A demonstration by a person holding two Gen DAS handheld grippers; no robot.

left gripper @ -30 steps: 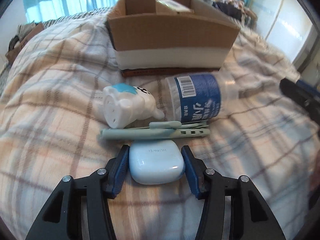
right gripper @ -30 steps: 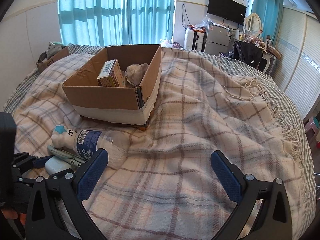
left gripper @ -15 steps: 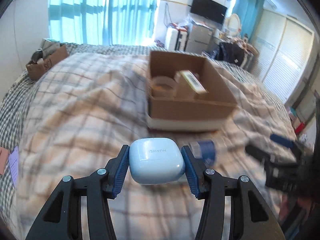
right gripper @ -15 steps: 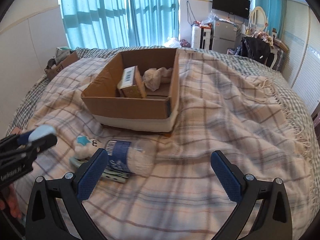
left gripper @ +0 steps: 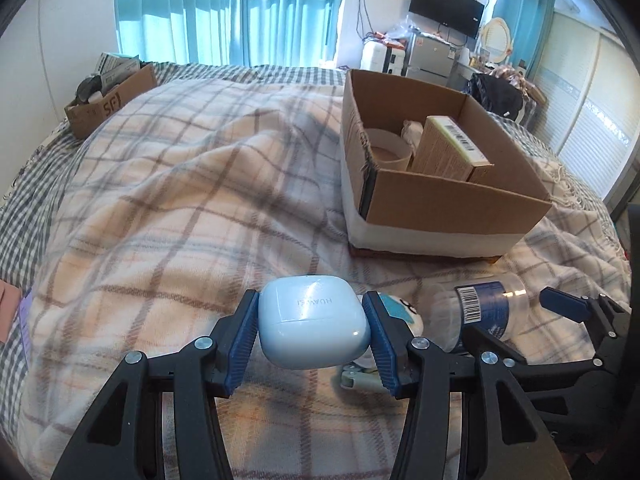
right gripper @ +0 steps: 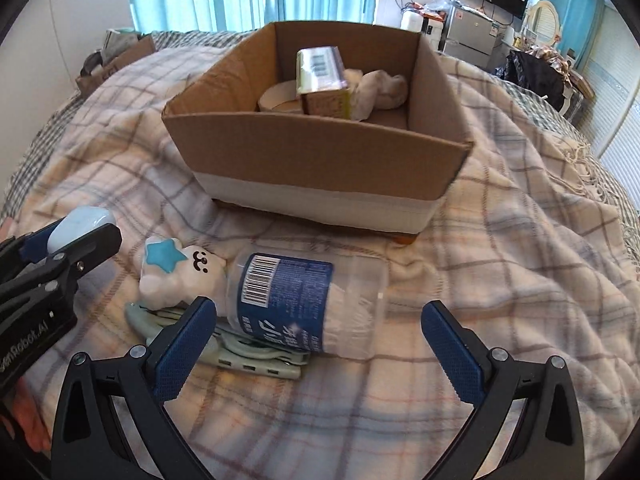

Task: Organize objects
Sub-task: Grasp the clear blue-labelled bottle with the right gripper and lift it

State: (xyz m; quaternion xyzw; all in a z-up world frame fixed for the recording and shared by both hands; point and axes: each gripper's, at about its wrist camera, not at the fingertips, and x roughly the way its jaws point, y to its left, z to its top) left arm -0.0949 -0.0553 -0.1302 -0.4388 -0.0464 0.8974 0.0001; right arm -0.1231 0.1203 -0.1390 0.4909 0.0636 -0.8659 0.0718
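— Plaid bedding [left gripper: 168, 208] is spread under everything. What is gripped by the left claw [left gripper: 313, 330]?

— A pale blue earbud case [left gripper: 312, 326] is clenched between its pads, lifted clear of the bed. The cardboard box [left gripper: 452, 204] is seen ahead and to its right, well apart.

— And the right claw [right gripper: 320, 340]?

— It is spread wide, nothing grasped. The water bottle [right gripper: 304, 304] lies on its side just ahead, its long axis crosswise between the fingers, a white toy [right gripper: 180, 272] touching its left end. The box is judged the destination.
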